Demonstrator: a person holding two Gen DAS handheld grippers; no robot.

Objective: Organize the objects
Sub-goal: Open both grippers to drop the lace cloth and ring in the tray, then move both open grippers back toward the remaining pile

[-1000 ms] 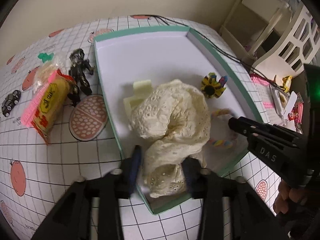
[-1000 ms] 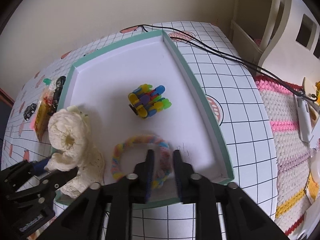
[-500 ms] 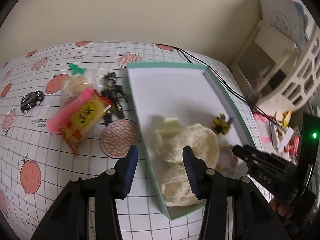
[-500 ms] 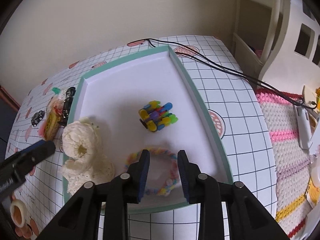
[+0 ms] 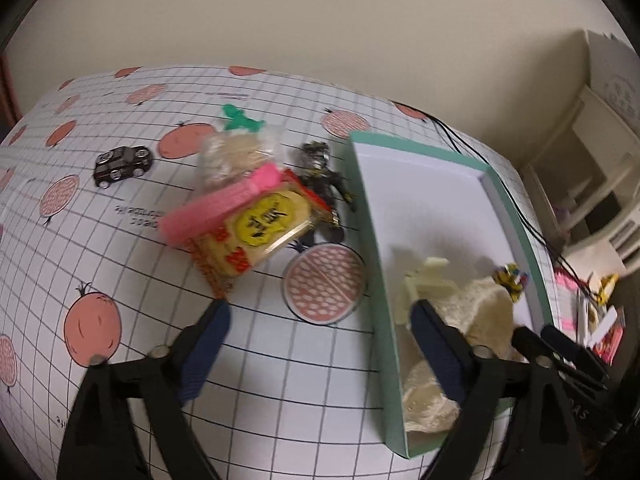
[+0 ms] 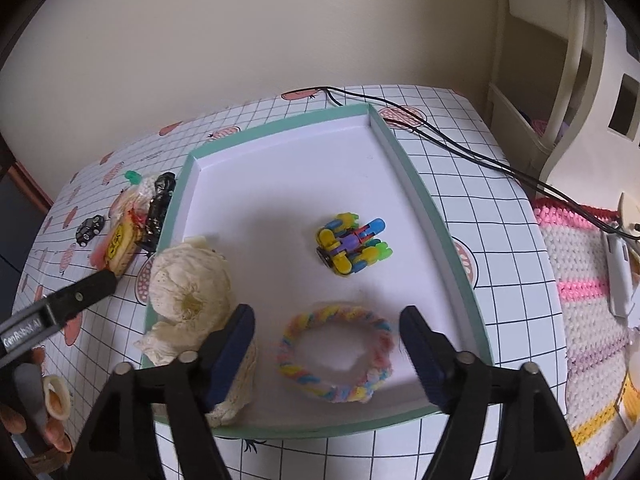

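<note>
Both of your grippers are released and empty: the left gripper point(image 5: 320, 316) hangs over the tablecloth point(image 5: 120, 264), the right gripper point(image 6: 326, 322) straddles the braided ring point(image 6: 338, 354) inside the tray point(image 6: 416, 196), lace cloth point(image 6: 188, 292) at nine o'clock.

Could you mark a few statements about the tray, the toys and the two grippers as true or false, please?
1. The braided ring lies inside the tray. True.
2. The right gripper is shut on the ring. False: it is open, a finger on either side.
3. The toy car is in the tray. False: it sits on the tablecloth.
4. The left gripper is open and holds nothing. True.
5. The lace cloth lies in the tray. True.
</note>
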